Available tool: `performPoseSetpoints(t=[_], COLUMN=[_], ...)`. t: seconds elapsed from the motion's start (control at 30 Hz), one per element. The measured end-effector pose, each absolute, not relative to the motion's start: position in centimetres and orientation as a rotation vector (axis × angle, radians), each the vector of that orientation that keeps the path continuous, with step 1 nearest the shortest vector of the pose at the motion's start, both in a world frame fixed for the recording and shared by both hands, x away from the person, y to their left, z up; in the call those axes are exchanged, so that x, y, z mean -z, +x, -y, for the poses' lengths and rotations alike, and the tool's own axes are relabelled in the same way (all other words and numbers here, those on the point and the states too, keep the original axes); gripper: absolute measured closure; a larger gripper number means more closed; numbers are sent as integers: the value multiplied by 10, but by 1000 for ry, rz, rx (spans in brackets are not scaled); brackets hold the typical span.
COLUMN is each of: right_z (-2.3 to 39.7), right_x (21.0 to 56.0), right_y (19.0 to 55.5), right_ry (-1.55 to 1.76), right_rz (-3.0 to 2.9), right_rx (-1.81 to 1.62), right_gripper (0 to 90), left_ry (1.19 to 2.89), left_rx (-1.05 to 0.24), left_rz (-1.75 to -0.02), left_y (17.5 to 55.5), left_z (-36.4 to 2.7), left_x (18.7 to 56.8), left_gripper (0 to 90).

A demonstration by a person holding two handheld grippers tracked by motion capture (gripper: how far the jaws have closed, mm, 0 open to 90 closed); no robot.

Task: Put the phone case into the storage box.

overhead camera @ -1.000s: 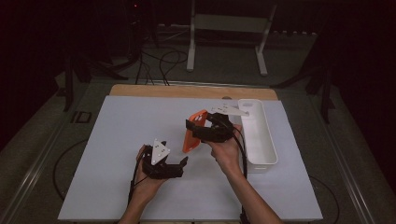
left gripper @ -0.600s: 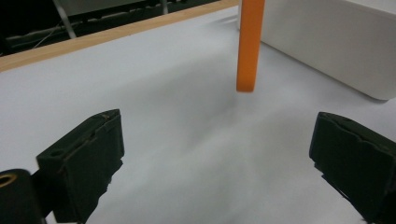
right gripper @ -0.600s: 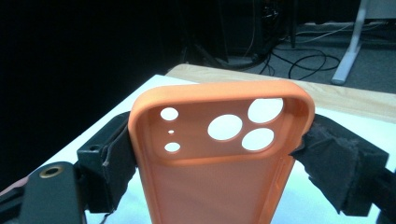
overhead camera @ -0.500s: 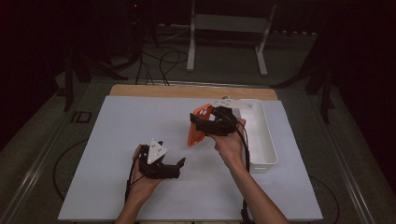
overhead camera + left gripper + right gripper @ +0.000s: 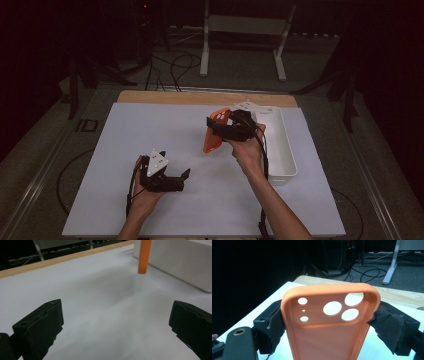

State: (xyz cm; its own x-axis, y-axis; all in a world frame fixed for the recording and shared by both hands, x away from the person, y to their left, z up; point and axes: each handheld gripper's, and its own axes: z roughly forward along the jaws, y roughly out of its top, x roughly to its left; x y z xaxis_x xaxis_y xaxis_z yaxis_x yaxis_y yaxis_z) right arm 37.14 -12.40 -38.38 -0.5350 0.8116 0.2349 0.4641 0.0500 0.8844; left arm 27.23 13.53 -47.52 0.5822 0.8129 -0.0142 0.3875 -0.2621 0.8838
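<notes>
Right hand-held gripper, clamped on the two long edges of an orange phone case and holding it clear above the surface. In the right gripper view the case stands between the two black pads, one pressing each side; its hollow inside faces the camera, and the end with the round camera cut-outs points away from the gripper body. In the high view the case hangs roughly upright, cut-out end uppermost, just left of the white tray and not touching it. In the left gripper view its lower end shows as an orange strip hanging just in front of the tray wall, above the surface.

Left hand-held gripper, released: its jaws have just been opening and now stand wide apart with nothing between them, only bare surface showing in the gap in the left gripper view. It lies low over the surface, well to the left of the tray and nearer the person than the case, well apart from both. A grey three-cornered plate sits on its top.

The tray stands along the right edge of the surface, long side running away from the person; the right hand is just beside its left wall.
</notes>
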Motion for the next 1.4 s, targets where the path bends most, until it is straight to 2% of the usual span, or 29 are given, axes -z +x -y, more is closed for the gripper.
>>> performPoseSetpoints(t=[0.93, 1.4], right_z=[130, 130], right_x=[367, 366], right_y=[385, 392], right_ry=[1302, 1327], right_rz=[-1970, -1952], right_rx=[-1429, -1419], right_gripper=[165, 166], left_ry=[1779, 1769], left_rx=[-645, -654], left_rz=[-983, -1015], left_y=[245, 238], left_z=[-205, -221], left_x=[484, 494], left_gripper=[2, 3])
